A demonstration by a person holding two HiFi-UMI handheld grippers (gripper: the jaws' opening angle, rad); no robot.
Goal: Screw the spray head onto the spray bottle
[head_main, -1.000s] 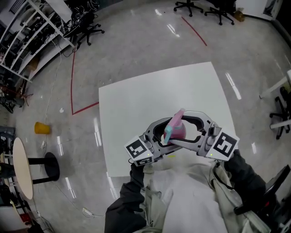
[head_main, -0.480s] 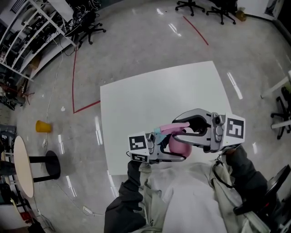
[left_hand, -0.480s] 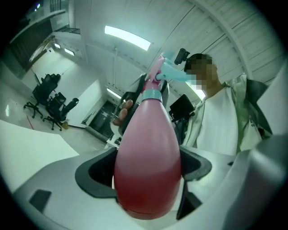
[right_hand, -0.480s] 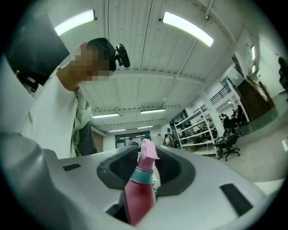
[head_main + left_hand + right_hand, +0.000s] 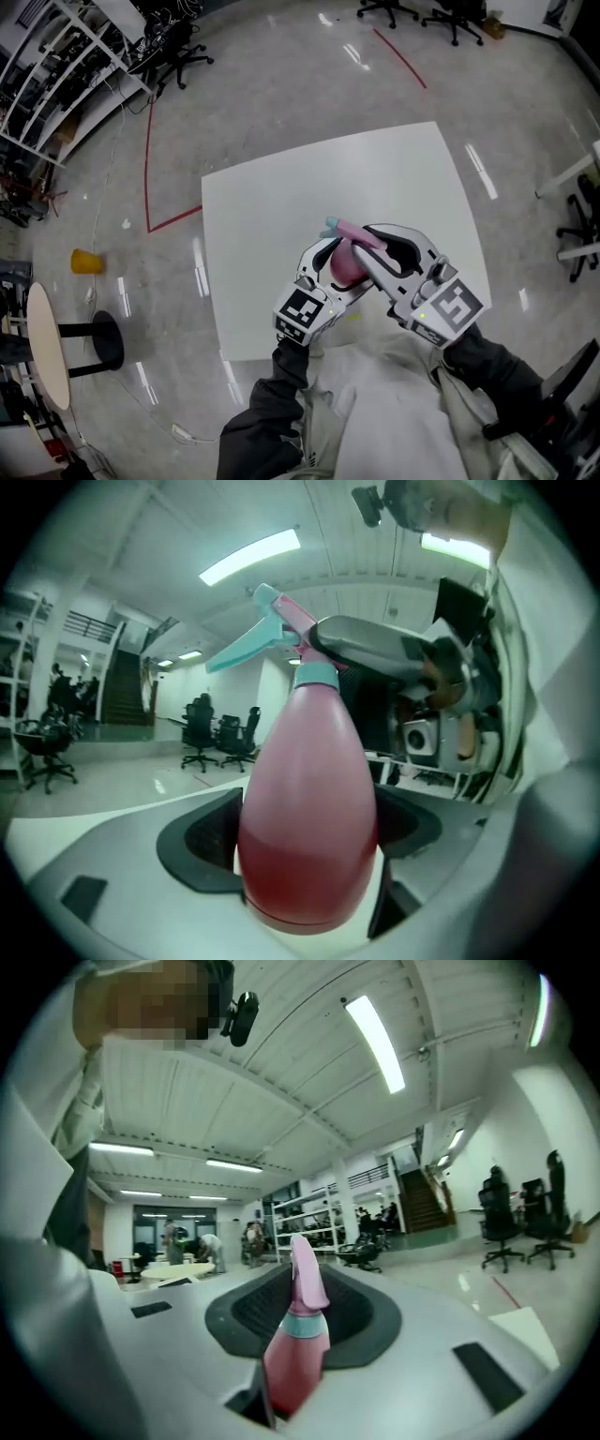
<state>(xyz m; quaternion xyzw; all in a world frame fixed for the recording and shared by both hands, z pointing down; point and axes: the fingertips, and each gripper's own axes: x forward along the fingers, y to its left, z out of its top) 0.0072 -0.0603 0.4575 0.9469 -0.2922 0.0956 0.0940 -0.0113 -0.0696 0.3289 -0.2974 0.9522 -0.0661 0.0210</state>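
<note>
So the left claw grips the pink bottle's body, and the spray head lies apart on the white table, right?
No: the spray head sits on the pink bottle, not on the table, as the left gripper view shows. The left claw grips its body.

Glossy pink plastic spray bottle (image 5: 305,836), matt white table (image 5: 281,206), polished floor (image 5: 281,84)
</note>
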